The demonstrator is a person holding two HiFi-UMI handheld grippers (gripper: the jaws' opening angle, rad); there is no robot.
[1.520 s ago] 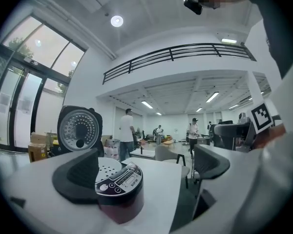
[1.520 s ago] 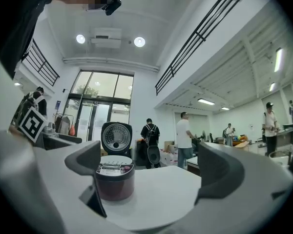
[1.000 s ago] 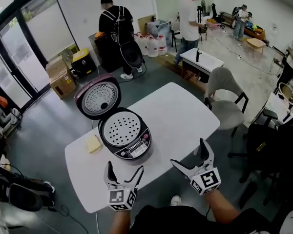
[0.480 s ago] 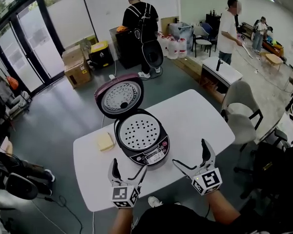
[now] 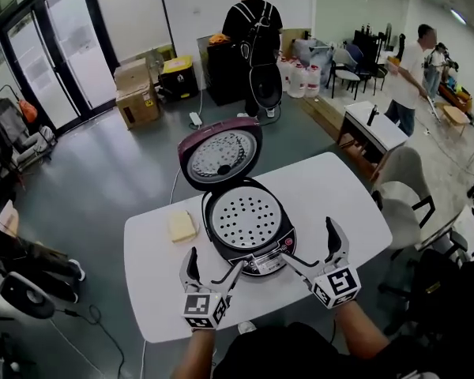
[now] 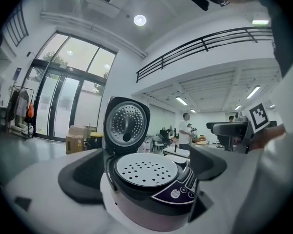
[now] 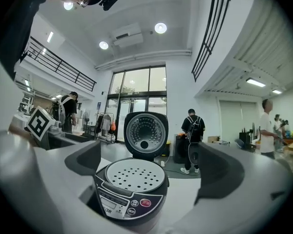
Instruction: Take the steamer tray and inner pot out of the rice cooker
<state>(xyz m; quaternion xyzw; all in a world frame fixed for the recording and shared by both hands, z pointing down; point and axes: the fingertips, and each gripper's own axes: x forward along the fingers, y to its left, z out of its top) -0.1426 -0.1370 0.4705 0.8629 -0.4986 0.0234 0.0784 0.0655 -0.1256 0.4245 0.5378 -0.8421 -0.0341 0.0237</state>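
White and perforated, the steamer tray (image 5: 246, 218) sits in the open rice cooker (image 5: 265, 262), inner pot hidden beneath it — both grippers have drawn up to its front, the left gripper (image 5: 216, 260) with jaws just easing inward yet empty, the right gripper (image 5: 310, 240) spread wide and empty — so the lift looks next.

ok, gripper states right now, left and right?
Left gripper: open, jaws just closed in slightly, gripping nothing; rice cooker ahead.
Right gripper: open, holding nothing.

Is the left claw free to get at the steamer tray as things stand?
Likely yes: the lid is up, the steamer tray lies bare atop the rice cooker, and the left claw, open, its jaws just closing slightly, holds nothing and faces it unobstructed.
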